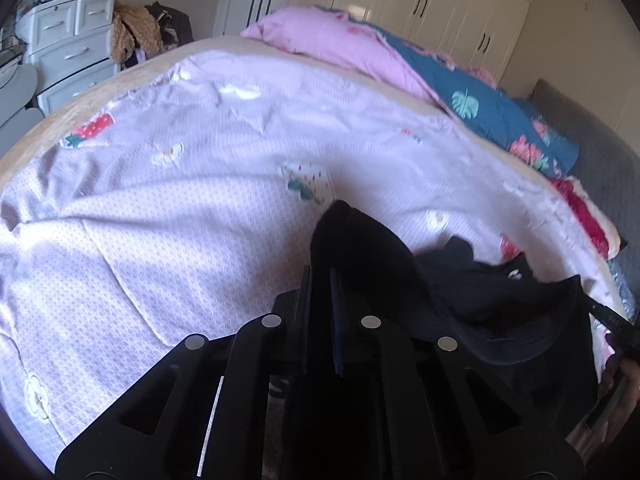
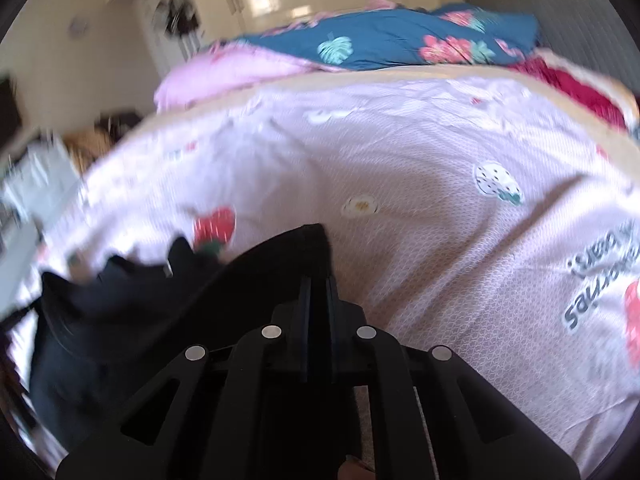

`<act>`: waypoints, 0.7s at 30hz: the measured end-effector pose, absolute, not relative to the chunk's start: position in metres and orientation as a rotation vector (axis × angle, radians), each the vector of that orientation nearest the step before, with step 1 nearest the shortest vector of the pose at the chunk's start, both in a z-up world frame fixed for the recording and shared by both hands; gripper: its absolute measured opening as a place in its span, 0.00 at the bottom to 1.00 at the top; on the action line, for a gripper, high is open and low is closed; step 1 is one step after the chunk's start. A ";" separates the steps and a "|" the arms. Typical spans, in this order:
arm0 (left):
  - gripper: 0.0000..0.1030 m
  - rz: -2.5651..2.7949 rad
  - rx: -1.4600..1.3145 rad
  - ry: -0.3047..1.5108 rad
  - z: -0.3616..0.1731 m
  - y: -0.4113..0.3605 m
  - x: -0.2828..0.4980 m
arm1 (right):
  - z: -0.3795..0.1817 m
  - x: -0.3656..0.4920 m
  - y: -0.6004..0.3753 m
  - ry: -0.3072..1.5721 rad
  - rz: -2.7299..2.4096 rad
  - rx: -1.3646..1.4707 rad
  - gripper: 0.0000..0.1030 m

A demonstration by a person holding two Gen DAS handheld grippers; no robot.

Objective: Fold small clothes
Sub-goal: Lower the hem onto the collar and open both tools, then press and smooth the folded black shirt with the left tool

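A small black garment [image 1: 460,292] hangs stretched between my two grippers above a bed with a lilac printed sheet [image 1: 180,200]. My left gripper [image 1: 320,276] is shut on one corner of the garment, which rises past the fingertips and drapes to the right. My right gripper [image 2: 319,284] is shut on the other corner of the black garment [image 2: 140,300], which drapes to the left. The right gripper's tip also shows at the right edge of the left wrist view [image 1: 612,320]. The garment's middle sags low between the grippers.
The lilac sheet [image 2: 420,184] covers the bed in front. A pink and blue floral duvet [image 1: 460,80] lies bunched along the far side. White drawers [image 1: 68,48] and a heap of clothes [image 1: 136,28] stand beyond the bed's left end. Wardrobes [image 1: 440,0] line the back wall.
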State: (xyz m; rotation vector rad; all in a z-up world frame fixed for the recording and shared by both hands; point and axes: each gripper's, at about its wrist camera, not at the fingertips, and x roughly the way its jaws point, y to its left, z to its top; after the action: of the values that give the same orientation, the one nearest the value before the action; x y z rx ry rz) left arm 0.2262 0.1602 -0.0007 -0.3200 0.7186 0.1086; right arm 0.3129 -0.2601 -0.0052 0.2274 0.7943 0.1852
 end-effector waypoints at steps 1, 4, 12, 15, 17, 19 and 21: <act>0.02 0.104 -0.336 0.703 0.003 0.164 0.225 | -0.004 0.314 -0.271 0.784 0.180 0.295 0.06; 0.02 0.087 -0.382 0.690 0.003 0.172 0.230 | -0.006 0.315 -0.287 0.791 0.161 0.382 0.06; 0.00 0.100 -0.509 0.706 -0.010 0.190 0.229 | -0.014 0.315 -0.294 0.829 0.155 0.459 0.06; 0.00 0.166 -0.455 0.628 0.007 0.194 0.217 | -0.007 0.311 -0.295 0.795 0.169 0.458 0.06; 0.00 0.153 -0.494 0.629 0.008 0.201 0.215 | -0.009 0.312 -0.292 0.799 0.165 0.426 0.06; 0.00 0.155 -0.502 0.663 0.003 0.203 0.218 | -0.014 0.315 -0.286 0.830 0.136 0.371 0.07; 0.00 0.143 -0.510 0.698 -0.004 0.201 0.221 | -0.018 0.316 -0.283 0.854 0.126 0.347 0.08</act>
State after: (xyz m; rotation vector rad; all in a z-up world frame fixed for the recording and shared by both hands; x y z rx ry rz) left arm 0.2208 0.2010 -0.0037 -0.5101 0.6982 0.1431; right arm 0.3157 -0.2830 -0.0182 0.3471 0.8541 0.1257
